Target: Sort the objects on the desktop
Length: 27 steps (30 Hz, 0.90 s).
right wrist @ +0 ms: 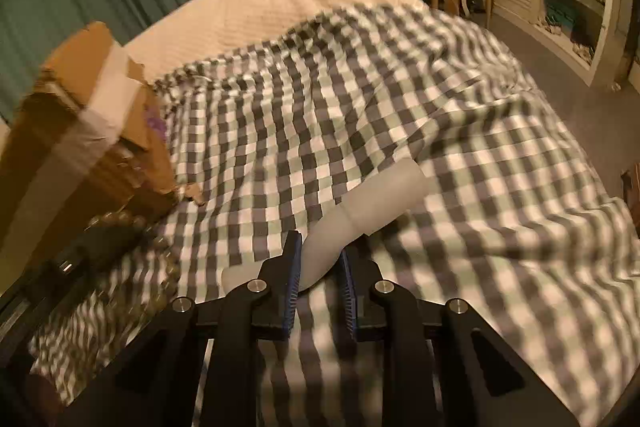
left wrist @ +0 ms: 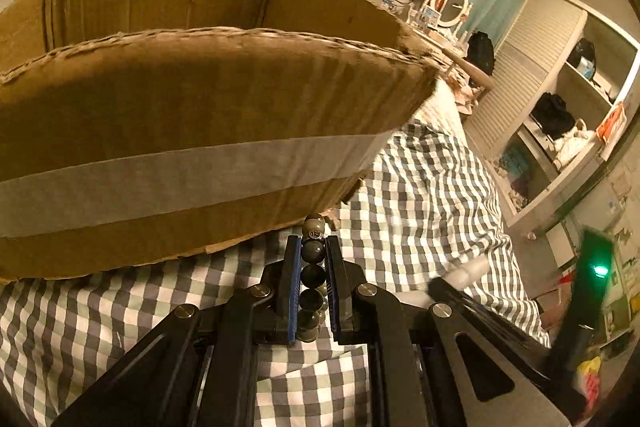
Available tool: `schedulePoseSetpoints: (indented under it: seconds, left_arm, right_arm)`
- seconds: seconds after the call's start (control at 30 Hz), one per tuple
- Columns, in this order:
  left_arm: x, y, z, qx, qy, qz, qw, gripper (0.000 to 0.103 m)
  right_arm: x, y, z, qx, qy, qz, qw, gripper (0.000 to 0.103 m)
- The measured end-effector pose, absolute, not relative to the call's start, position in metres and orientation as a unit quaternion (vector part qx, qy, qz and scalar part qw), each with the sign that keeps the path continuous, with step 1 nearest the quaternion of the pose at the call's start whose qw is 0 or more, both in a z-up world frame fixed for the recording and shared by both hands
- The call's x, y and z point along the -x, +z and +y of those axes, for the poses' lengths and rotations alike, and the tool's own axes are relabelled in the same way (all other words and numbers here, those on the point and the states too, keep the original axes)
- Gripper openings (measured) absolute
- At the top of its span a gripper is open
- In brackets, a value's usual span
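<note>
In the left wrist view, the left hand-held gripper (left wrist: 313, 277) was clamped on a string of dark round beads, a bead bracelet (left wrist: 313, 267) by the look of it, which ran lengthwise between the blue pads (left wrist: 295, 287). It hung just short of the near wall of a cardboard box (left wrist: 180, 131) with a pale tape band across it. The box stood on the bed's checked cover (left wrist: 432, 187). The rim of the box rose above the gripper, and its inside was hidden from this angle, so what it already held could not be told. The bracelet was picked up but not yet in the box; I judged this item roughly midway through its sorting.

In the right wrist view, which was blurred, the right hand-held gripper (right wrist: 319, 269) had its pads either side of a pale, soft-looking tube-shaped object (right wrist: 372, 203) lying on the checked cover (right wrist: 460, 147) near the middle of the bed. Whether the pads were pressing on it or only standing beside it I could not tell. The cardboard box (right wrist: 76, 131) sat towards the left edge of the bed, well apart from this object, with the beads (right wrist: 116, 223) smeared beside it. The pale object seemed to be waiting for its turn; no other loose items showed on the cover.
</note>
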State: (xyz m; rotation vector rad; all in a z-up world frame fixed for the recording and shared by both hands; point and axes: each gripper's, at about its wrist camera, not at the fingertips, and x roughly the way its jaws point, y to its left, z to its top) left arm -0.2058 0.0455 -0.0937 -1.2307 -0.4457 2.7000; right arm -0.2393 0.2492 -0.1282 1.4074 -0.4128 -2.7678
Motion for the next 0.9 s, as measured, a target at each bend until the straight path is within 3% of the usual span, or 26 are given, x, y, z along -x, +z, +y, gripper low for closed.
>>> schedulePoseSetpoints:
  seconds: [0.47, 0.9]
  left_arm:
    - [0.165, -0.041, 0.048, 0.358, 0.919, -0.133, 0.101, 0.011]
    - [0.137, 0.088, -0.013, 0.229, 0.957, -0.154, 0.086, 0.011]
  right_arm:
    - [0.174, -0.024, 0.241, -0.409, -0.912, -0.021, 0.037, 0.015]
    - [0.175, 0.06, 0.17, -0.346, -0.928, -0.029, 0.135, 0.014]
